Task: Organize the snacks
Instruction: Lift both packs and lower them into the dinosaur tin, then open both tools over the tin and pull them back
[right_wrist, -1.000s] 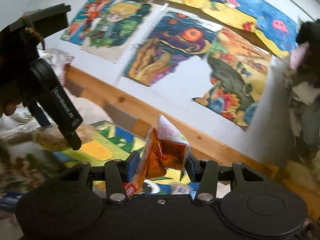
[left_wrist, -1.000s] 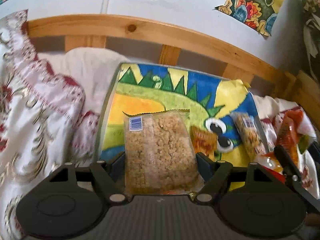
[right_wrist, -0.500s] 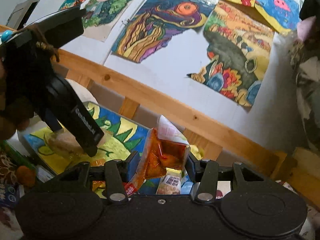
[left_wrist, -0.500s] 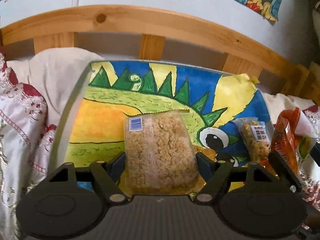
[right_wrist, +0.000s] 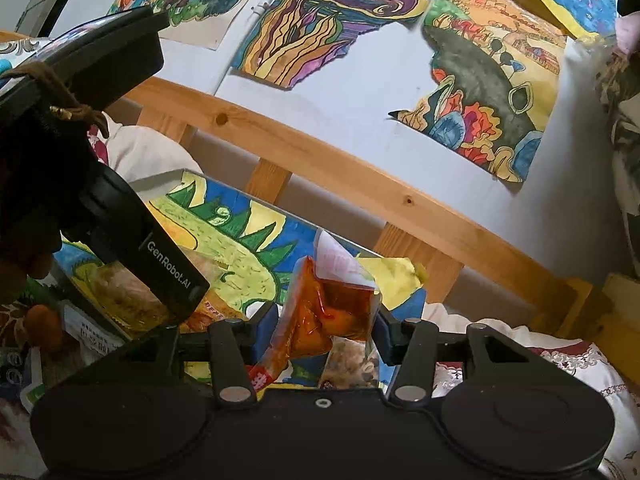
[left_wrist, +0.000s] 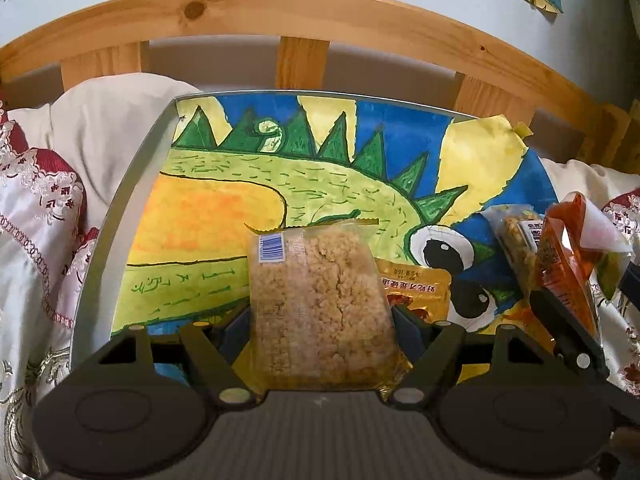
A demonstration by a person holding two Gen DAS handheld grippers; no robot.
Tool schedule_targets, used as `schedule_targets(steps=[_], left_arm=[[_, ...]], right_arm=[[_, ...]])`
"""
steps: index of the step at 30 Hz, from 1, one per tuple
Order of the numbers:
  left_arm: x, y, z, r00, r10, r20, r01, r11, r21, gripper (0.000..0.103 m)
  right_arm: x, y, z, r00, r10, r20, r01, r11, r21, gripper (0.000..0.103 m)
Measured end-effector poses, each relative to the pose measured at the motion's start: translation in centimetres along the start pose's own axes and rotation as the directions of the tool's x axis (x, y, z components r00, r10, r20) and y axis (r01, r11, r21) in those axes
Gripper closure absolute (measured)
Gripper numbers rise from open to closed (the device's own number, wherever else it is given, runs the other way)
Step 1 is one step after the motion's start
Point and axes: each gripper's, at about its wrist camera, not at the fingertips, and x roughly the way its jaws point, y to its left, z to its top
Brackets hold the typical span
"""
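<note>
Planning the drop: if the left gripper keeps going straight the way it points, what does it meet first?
Probably the dinosaur-painted tray: the left gripper, shut on the rice-crisp packet, angles down toward its bare part. Beyond that stands the wooden bed rail. Depth is unclear.

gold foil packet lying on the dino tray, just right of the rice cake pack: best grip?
Take the gold foil packet by its far top seam, coming from above. It lies flat on the tray, so only an edge offers purchase. Its near-left part is hidden behind the puffed rice pack held in the left gripper.
</note>
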Motion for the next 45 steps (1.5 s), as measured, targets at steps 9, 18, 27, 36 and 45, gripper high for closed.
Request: schedule_targets(steps=[9,18,27,36,45], left_arm=[[0.0,0.1,0.1,1.000,-0.001,-0.013,0.001,1.000,-0.009,0.022],[-1.3,0.7,0.3,0.999,-0.016,0.029,0.017,0.999,-0.042,0.010],[-4.2,2.1,0.6,0.995,-0.003,0.105,0.014,0.995,-0.098,0.004],[-8.7,4.5,-0.8,0.978,0.016,0.207,0.013,0.990,-0.142,0.001],[-14.2,6.1,-3.0,0.962,0.014,0.273,0.033,0.986,-0.166,0.001]], right_arm=[[0.1,0.0,0.0,1.000,-0.010,-0.010,0.010,1.000,-0.001,0.047],[-0.2,-0.2,0.3,1.000,-0.022,0.012,0.022,1.000,0.008,0.026],[-1.4,-1.2,2.1,1.000,-0.004,0.027,0.000,0.991,0.136,0.015],[-4.0,-2.5,3.7,0.997,-0.035,0.065,0.015,0.961,0.276,0.002],[-9.0,-2.0,5.1,0.992,-0.057,0.116,0.017,0.946,0.324,0.001]])
